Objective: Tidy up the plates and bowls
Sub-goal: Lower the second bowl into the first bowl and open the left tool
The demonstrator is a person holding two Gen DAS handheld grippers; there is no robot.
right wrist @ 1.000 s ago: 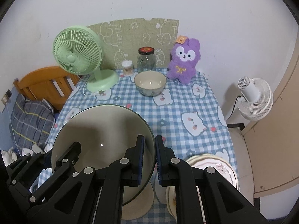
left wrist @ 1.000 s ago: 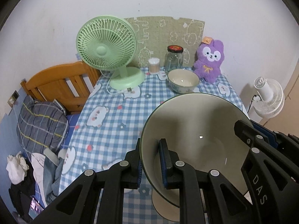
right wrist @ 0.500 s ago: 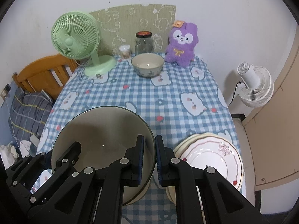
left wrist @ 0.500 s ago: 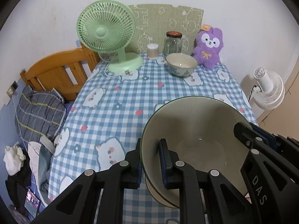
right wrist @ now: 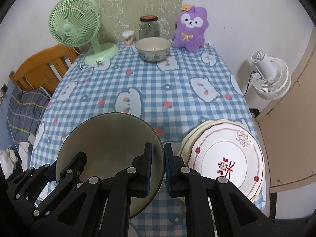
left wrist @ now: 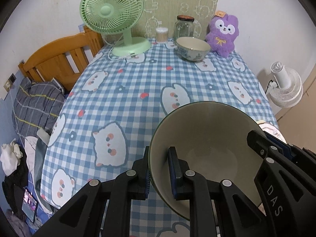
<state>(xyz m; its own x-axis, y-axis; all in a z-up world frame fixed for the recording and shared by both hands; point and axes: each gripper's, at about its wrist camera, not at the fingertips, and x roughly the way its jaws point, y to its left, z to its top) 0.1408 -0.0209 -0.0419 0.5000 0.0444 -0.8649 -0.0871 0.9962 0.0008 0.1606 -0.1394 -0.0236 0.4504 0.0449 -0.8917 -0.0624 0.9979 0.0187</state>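
Observation:
A large cream bowl (left wrist: pixel 209 138) with a dark green rim hangs low over the near end of the checked table (left wrist: pixel 138 75). My left gripper (left wrist: pixel 160 169) is shut on its left rim, one finger inside and one outside. My right gripper (right wrist: pixel 158 165) is shut on the bowl's (right wrist: pixel 106 138) right rim in the same way. Each gripper also shows in the other's view, the right gripper (left wrist: pixel 266 158) and the left gripper (right wrist: pixel 69 169). A stack of plates (right wrist: pixel 223 158), the top one white with red motifs, lies just right of the bowl. A small patterned bowl (left wrist: pixel 193 48) (right wrist: pixel 153 48) stands at the far end.
Along the far edge stand a green fan (left wrist: pixel 112 15), a cotton-swab tub (left wrist: pixel 162 34), a glass jar (left wrist: pixel 184 27) and a purple plush toy (left wrist: pixel 222 33). A white floor fan (right wrist: pixel 270 75) is off the right side. A wooden headboard (left wrist: pixel 59 59) and bedding are on the left.
Both grippers have sunk toward the table with the large bowl held between them. The cream dish seen beneath the bowl earlier is now hidden, and the plate stack has come fully into view.

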